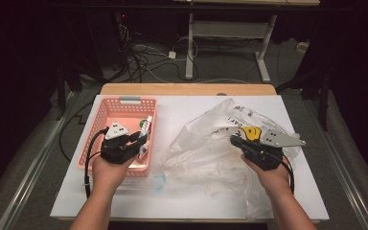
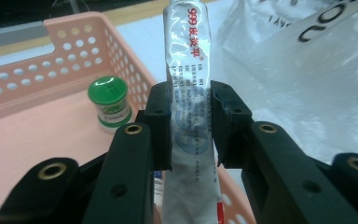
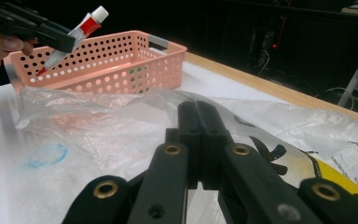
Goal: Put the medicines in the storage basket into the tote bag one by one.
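- We see a white-topped table [image 1: 191,201] with a wooden edge [image 1: 187,89] along its far side.
- Beyond it we make out a grey floor [image 1: 230,67] strewn with tangled cables [image 1: 143,60].
- A white desk frame [image 1: 230,33] stands there.
- The surroundings lie in darkness.

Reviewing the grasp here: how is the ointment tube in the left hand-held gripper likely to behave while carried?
The tube looks creased and partly squeezed, so it probably flexes rather than staying stiff. Clamped mid-body by the left hand-held gripper, it seems light and unlikely to slip, though its glossy skin could slide if loosened.
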`<action>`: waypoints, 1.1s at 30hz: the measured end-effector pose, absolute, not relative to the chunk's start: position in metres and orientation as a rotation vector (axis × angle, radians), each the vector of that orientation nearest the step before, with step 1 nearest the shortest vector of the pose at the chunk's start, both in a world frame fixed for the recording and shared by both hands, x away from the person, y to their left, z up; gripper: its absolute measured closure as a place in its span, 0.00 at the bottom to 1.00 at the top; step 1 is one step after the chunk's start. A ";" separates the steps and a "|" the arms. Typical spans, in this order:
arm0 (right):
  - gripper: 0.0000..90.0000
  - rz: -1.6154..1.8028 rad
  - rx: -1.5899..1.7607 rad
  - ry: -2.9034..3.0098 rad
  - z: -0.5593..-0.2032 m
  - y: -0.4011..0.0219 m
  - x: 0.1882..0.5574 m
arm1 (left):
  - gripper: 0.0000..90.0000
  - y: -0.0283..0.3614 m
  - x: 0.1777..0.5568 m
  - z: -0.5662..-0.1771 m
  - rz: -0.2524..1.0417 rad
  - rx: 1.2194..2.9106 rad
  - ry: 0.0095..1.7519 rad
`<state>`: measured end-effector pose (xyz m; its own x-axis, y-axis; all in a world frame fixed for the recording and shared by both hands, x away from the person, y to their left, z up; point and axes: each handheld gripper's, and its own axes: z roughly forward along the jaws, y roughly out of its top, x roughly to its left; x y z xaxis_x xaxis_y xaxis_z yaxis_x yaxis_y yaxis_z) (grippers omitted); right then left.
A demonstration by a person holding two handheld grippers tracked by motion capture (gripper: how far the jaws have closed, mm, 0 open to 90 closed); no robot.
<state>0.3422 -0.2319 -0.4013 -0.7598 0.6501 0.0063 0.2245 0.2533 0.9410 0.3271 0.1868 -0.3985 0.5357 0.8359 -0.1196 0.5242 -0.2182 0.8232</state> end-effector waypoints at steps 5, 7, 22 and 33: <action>1.00 1.505 0.801 2.136 -0.401 -0.233 0.341 | 0.77 0.185 0.319 -0.400 0.449 1.865 1.080; 1.00 1.499 0.799 2.135 -0.401 -0.234 0.341 | 0.77 0.184 0.317 -0.399 0.456 1.874 1.058; 1.00 1.501 0.809 2.129 -0.400 -0.235 0.342 | 0.77 0.177 0.301 -0.395 0.399 1.878 0.984; 1.00 1.508 0.809 2.128 -0.400 -0.233 0.345 | 0.77 0.149 0.289 -0.387 0.365 1.894 0.881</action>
